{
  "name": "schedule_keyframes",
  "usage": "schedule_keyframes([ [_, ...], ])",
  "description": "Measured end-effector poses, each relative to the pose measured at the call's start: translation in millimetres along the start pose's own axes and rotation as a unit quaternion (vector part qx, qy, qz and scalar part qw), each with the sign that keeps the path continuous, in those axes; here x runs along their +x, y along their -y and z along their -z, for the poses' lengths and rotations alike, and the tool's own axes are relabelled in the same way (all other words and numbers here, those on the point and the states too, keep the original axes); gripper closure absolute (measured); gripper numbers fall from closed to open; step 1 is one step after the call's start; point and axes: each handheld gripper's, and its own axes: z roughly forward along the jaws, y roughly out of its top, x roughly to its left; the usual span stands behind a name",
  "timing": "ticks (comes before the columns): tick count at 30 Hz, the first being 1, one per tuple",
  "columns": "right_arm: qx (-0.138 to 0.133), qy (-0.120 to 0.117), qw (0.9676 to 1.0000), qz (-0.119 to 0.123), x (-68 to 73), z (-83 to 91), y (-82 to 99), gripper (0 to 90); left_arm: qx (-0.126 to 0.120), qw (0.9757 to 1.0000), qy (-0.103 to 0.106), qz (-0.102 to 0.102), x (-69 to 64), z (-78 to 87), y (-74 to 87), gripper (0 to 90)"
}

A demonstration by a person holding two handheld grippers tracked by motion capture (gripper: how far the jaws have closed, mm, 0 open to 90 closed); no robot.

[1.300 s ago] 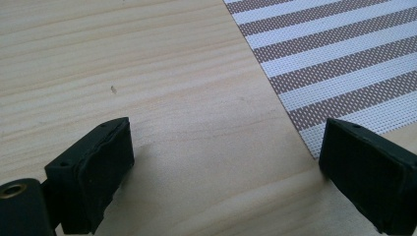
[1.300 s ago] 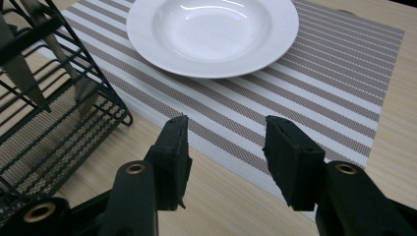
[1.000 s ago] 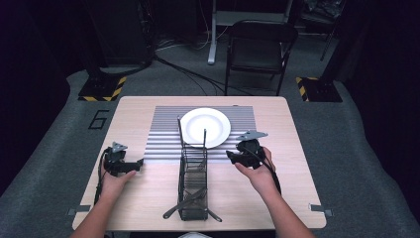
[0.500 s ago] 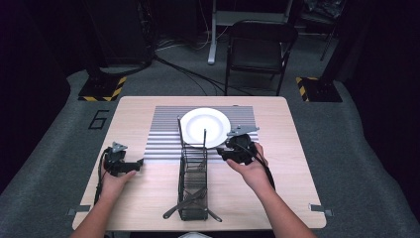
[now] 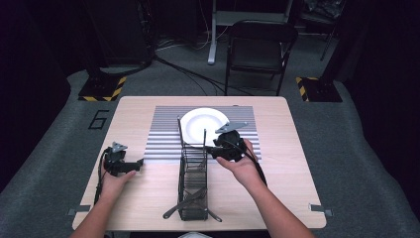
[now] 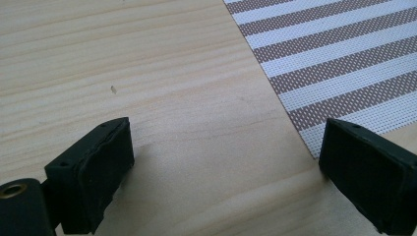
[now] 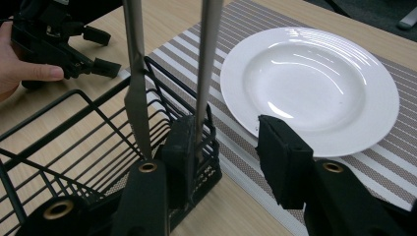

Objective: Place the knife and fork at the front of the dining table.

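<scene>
High view: beside the black wire rack (image 5: 193, 173), the right gripper (image 5: 221, 148) gapes at its plate-side wall, near two upright utensils (image 7: 204, 64). Left of the rack, the left gripper (image 5: 132, 165) rests wide apart on the table (image 5: 148, 193).

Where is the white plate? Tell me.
In the high view the white plate lies on the striped placemat at the table's far middle, just beyond the black wire rack.

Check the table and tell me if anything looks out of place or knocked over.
Nothing is spilled or broken. The white plate lies flat on the striped placemat. The black wire rack stands upright with two pieces of cutlery standing in its far end. A dark utensil lies crosswise at the rack's near end, which looks a bit untidy.
</scene>
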Motion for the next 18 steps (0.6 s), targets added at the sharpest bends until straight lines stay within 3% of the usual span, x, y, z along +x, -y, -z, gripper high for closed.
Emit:
schedule_keyframes([
  [5,-0.004,-0.005,0.9998,0.016,4.6,-8.0,-7.5,58.7,0.0,1.0,0.0,0.0,0.0,0.0,0.0,6.3],
  [9,-0.004,-0.007,0.9999,0.015,5.5,-10.6,-10.1,59.4,0.0,1.0,0.0,0.0,0.0,-0.1,0.0,6.3],
  [18,-0.002,-0.009,0.9997,0.024,11.2,-18.1,-19.6,69.2,-0.003,1.0,-0.001,0.0,0.0,-0.5,0.1,6.4],
])
